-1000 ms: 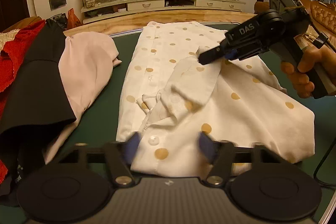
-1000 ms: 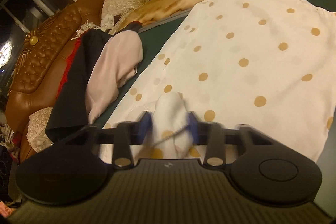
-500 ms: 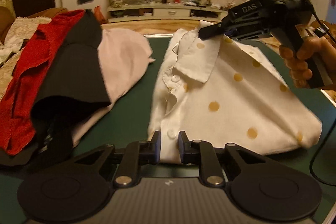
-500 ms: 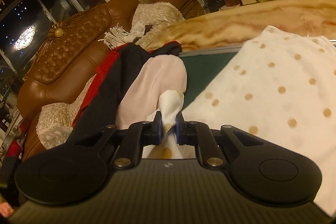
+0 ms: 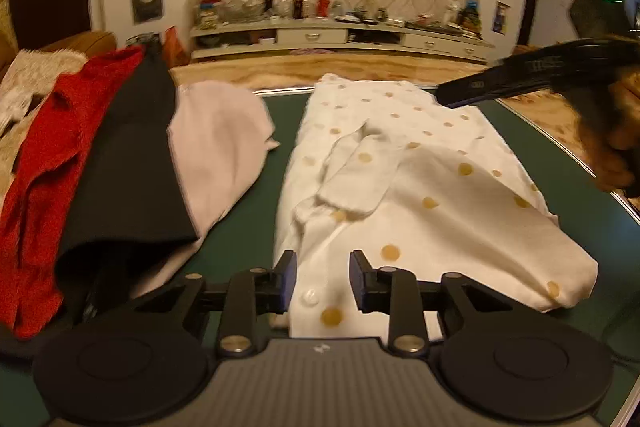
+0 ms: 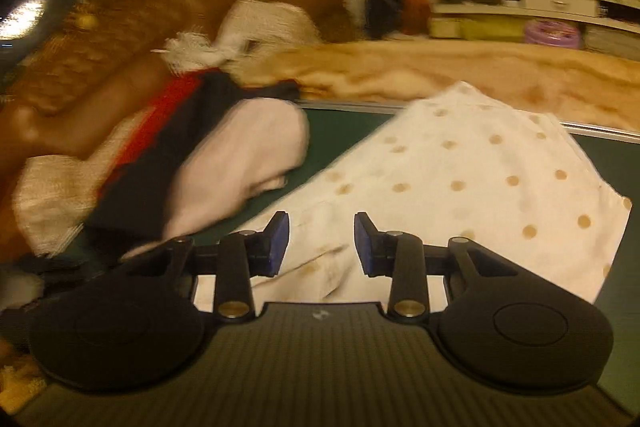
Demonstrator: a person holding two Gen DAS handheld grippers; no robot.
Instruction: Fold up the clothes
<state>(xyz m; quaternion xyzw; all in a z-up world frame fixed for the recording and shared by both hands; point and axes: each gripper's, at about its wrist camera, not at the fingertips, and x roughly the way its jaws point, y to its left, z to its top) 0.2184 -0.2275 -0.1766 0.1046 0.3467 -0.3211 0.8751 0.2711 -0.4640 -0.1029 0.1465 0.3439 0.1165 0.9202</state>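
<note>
A white shirt with gold dots [image 5: 420,187] lies folded on the green table [image 5: 248,223], its collar lying flat on top. My left gripper [image 5: 323,281] hangs over the shirt's near button edge. Its jaws are opening, the cloth lies below the gap, and the pads do not press on it. In the right wrist view the same white shirt [image 6: 480,183] spreads below my right gripper [image 6: 321,243], whose jaws are opening with nothing pinched. From the left wrist view, the right gripper [image 5: 444,97] hovers above the shirt's far right part, held by a hand [image 5: 616,147].
A pile of pink [image 5: 216,147], black [image 5: 124,179] and red [image 5: 40,163] garments lies at the table's left side. A brown leather sofa [image 6: 80,67] stands beyond it. The table's metal edge [image 5: 560,147] runs along the right.
Both grippers went from shut on the shirt to open. The collar that the right gripper held up now lies on the shirt. Both grippers have risen a little.
</note>
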